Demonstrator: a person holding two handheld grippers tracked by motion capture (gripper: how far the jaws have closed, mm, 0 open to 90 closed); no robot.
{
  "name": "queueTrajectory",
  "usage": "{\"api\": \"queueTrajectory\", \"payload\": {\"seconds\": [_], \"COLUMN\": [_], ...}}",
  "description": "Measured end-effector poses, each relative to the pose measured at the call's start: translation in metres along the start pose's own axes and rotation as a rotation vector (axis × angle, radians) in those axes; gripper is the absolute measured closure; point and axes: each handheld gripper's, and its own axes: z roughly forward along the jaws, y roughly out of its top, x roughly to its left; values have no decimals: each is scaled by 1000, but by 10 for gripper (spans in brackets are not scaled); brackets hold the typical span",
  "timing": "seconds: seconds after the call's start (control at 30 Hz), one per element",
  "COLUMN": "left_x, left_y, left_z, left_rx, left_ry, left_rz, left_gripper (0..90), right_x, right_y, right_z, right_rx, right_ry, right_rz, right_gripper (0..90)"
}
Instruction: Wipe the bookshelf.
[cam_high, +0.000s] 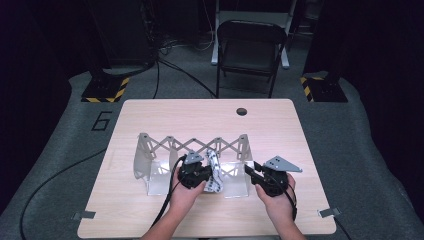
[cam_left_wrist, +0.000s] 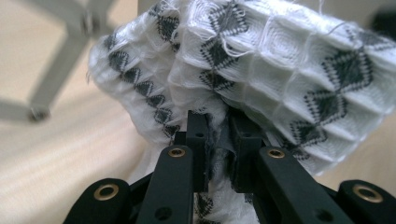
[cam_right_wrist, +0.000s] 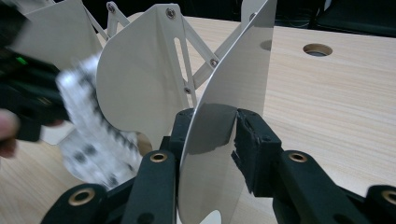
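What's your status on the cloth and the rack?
Left gripper shut on patterned cloth. Right gripper shut on rack panel. Cloth between panels, nothing in the way.

Black fingers (cam_left_wrist: 198, 135) with brass-ringed holes; grey three-cornered plate (cam_high: 282, 164); trailing black cable (cam_high: 167, 200).

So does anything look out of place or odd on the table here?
Nothing stands out. The white waffle-weave cloth with black diamonds is bunched, being pinched in the left gripper; the right gripper clamps a panel of the grey expanding metal rack.
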Motion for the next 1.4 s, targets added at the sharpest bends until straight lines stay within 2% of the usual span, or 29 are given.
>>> {"api": "queueTrajectory", "payload": {"seconds": [0.17, 0.2, 0.23, 0.4, 0.43, 0.53, 0.6, 0.7, 0.73, 0.77, 0.8, 0.87, 0.93, 0.97, 1.23, 1.4], "left_x": [-14, -14, -16, -25, -28, -31, -32, -32, -31, -28, -27, -24, -20, -19, -1, 3], "left_y": [24, 24, 28, 33, 31, 26, 18, 5, 1, -2, -5, -11, -17, -18, -26, -29], "left_z": [-26, -26, -31, -35, -33, -29, -24, -15, -13, -10, -8, -6, -4, -4, -8, -11], "left_rx": [-85, -85, -107, -118, -107, -95, -61, -24, -15, -3, 5, 16, 30, 32, 20, 7], "left_ry": [-24, -24, -35, -48, -56, -64, -68, -56, -55, -47, -43, -27, -13, -2, 70, 93], "left_rz": [35, 35, 33, 63, 76, 74, 88, 93, 82, 104, 90, 97, 81, 90, 33, 16], "left_gripper": [808, 808, 808, 807, 807, 807, 807, 806, 806, 806, 807, 806, 807, 806, 806, 807], "right_x": [0, 0, 0, -1, 0, -1, -1, -1, -1, -1, -1, 0, 1, 1, 6, 12], "right_y": [0, 0, 0, 0, 0, 0, -1, -1, -1, -1, 0, 0, 0, 0, 0, -1], "right_z": [0, 0, 0, 0, 0, 1, 0, 1, 1, 1, 1, 1, 1, 1, 1, 2], "right_rx": [1, 1, 1, -2, 1, -1, -1, -3, -1, 0, 0, -1, 0, 0, 7, 9], "right_ry": [-1, -1, -1, 3, 2, 10, 12, 15, 13, 13, 11, 14, 15, 15, 20, 34], "right_rz": [-2, -2, -3, -4, 4, 0, 5, 1, 2, 2, -1, -1, -2, -3, -17, -33], "right_gripper": [686, 686, 686, 684, 683, 681, 680, 677, 676, 675, 674, 672, 669, 667, 654, 644]}}
